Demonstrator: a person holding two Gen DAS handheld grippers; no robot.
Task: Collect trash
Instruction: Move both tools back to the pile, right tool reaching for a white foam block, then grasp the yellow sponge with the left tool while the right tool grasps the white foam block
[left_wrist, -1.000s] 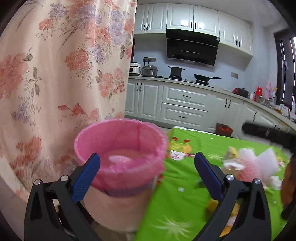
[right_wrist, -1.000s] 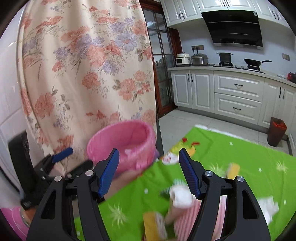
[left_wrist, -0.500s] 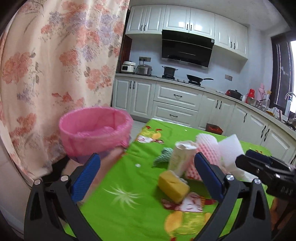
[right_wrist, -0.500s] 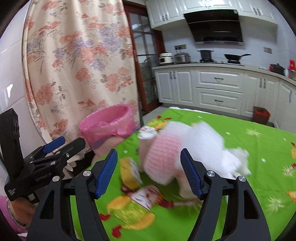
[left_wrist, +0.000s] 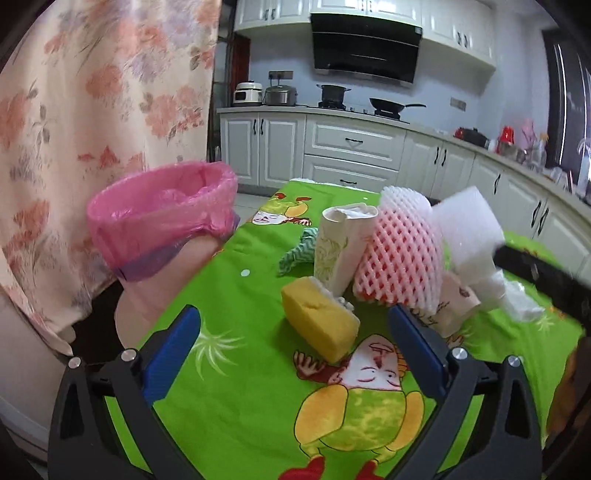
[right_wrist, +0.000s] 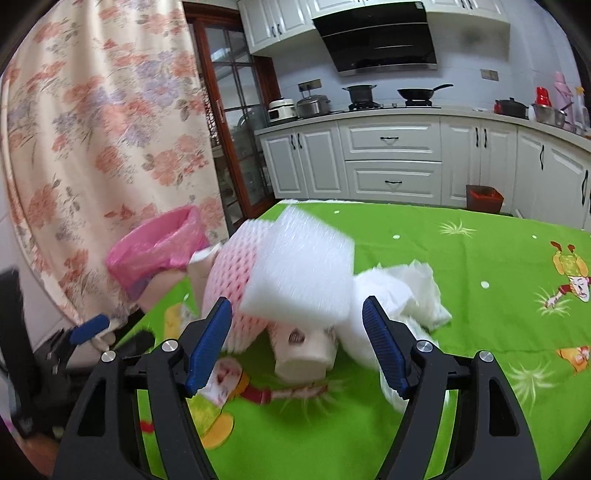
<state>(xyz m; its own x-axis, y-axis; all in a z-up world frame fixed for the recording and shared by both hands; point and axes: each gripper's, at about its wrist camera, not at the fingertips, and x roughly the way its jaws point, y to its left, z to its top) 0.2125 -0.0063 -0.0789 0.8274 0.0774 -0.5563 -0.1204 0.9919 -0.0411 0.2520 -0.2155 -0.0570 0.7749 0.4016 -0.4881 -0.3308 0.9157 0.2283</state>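
Several scraps of trash sit heaped on the counter (left_wrist: 236, 387), all just right of the bin (left_wrist: 162, 218), which stands at the counter's left edge with a pink liner folded over its rim.

I judge everything in the pile light and soft. The sponge (left_wrist: 319, 323), nearest the bin's side of the heap and closest to me, should squash under the pads, so I would take it across its short sides. The carton (left_wrist: 341, 245) behind it stands upright, open at the top, thin-walled; a grip across its flat faces would likely crush it a little but hold. The net sleeve (left_wrist: 400, 251), pink and white foam mesh, leans against the carton on the side away from the bin; it is springy and will probably snag rather than slip. The foam block (right_wrist: 301, 273) rests on top of the sleeve, white and squarish. A paper cup (right_wrist: 304, 354) lies on its side under it, and crumpled tissue (right_wrist: 406, 291) lies farthest from the bin.

My left claw (left_wrist: 295, 356) stands wide open over the cloth, nothing between its pads. My right claw (right_wrist: 297, 341) is opening, the cup and block ahead of it, not yet pinched.
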